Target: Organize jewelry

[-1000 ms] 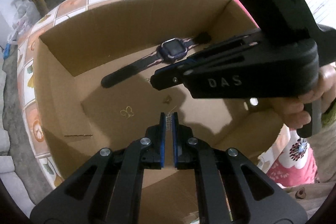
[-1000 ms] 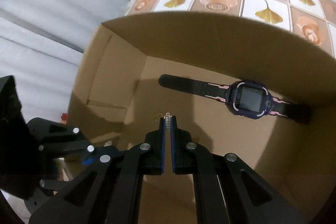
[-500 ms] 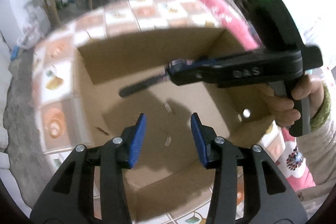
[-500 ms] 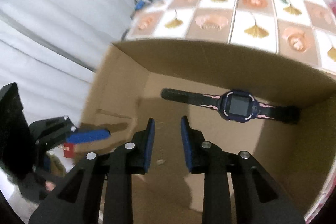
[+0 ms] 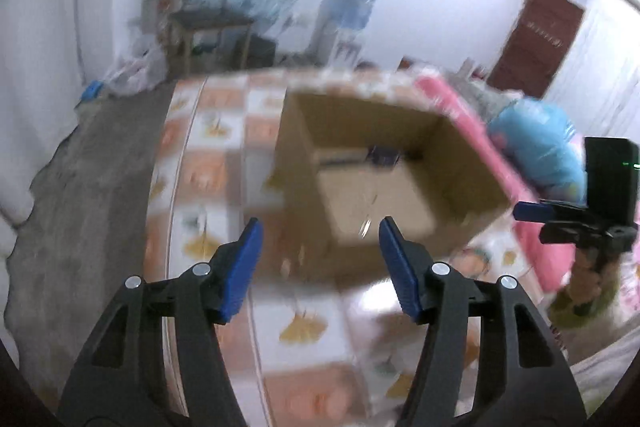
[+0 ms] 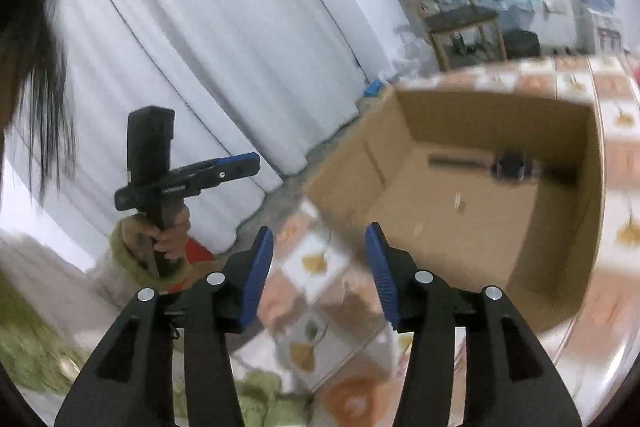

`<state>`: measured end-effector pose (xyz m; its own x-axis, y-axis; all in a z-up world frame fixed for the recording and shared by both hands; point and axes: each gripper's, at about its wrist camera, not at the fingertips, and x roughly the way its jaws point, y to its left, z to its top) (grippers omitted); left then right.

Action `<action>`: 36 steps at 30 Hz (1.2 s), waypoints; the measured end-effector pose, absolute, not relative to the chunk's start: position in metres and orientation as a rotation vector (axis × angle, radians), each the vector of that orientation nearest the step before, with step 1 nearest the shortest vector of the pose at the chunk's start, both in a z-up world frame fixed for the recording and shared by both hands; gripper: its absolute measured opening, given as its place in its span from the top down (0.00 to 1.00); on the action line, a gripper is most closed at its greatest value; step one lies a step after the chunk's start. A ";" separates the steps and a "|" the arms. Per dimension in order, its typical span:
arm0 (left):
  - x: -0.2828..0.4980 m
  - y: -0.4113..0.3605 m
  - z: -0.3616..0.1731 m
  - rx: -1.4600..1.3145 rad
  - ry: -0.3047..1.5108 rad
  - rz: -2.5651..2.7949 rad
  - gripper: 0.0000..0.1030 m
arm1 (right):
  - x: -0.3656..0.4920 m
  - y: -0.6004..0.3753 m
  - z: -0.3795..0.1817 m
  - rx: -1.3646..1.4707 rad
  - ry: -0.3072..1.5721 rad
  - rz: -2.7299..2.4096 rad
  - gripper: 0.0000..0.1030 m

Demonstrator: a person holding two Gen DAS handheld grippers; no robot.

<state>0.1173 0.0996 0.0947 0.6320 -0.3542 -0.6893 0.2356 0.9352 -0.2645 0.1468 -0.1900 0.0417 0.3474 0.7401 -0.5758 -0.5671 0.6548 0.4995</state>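
Note:
An open cardboard box [image 5: 460,163] [image 6: 560,291] stands on the tiled table. A dark watch [image 5: 382,154] [image 6: 510,165] lies along its far wall. Small pale earrings [image 5: 365,227] [image 6: 458,201] lie on the box floor, blurred. My left gripper [image 5: 320,241] is wide open and empty, high above the table in front of the box; it also shows in the right wrist view [image 6: 224,169]. My right gripper [image 6: 320,247] is wide open and empty, back from the box; it also shows in the left wrist view [image 5: 560,213].
The table has an orange and white leaf-pattern cloth [image 5: 200,163] [image 6: 320,343]. A wooden chair [image 6: 460,19] and a water dispenser [image 5: 344,15] stand behind. White curtains [image 6: 200,47] hang at the left. A pink and blue bundle [image 5: 532,143] lies at the right.
Both grippers opened, dropped the earrings into the box, and pulled up and back away from it. The box now looks much smaller in both views.

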 end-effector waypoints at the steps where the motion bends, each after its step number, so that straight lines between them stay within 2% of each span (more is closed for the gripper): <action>1: 0.111 0.097 0.083 -0.144 0.842 -0.332 0.44 | 0.143 -0.187 0.029 0.250 0.900 0.832 0.54; 5: 0.097 0.072 0.032 -0.102 0.931 -0.302 0.44 | 0.140 -0.175 -0.021 0.308 1.030 0.712 0.54; 9: 0.091 0.059 0.001 -0.048 0.986 -0.274 0.45 | 0.146 -0.166 -0.034 0.242 1.039 0.587 0.54; 18: 0.102 0.057 -0.011 -0.001 0.955 -0.223 0.46 | 0.157 -0.142 -0.043 0.120 1.021 0.527 0.59; 21: 0.109 0.059 -0.015 -0.021 0.956 -0.222 0.53 | 0.157 -0.138 -0.044 0.083 1.020 0.521 0.59; 23: 0.113 0.059 -0.017 -0.029 0.958 -0.231 0.61 | 0.156 -0.137 -0.045 0.078 1.024 0.520 0.59; 25: 0.116 0.057 -0.019 -0.027 0.964 -0.239 0.63 | 0.156 -0.138 -0.047 0.077 1.035 0.517 0.59; 27: 0.117 0.056 -0.022 -0.020 0.970 -0.245 0.73 | 0.158 -0.135 -0.054 0.069 1.050 0.504 0.59; 30: 0.117 0.053 -0.024 -0.007 0.980 -0.253 0.80 | 0.158 -0.135 -0.055 0.070 1.052 0.499 0.59; 36: 0.116 0.047 -0.025 0.044 0.975 -0.243 0.81 | 0.159 -0.134 -0.052 0.069 1.048 0.502 0.59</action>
<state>0.1158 0.0470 -0.0253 0.5367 -0.1843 -0.8234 0.2234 0.9721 -0.0719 0.1590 -0.1341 -0.0520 0.3976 0.4285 -0.8114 -0.3643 0.8853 0.2891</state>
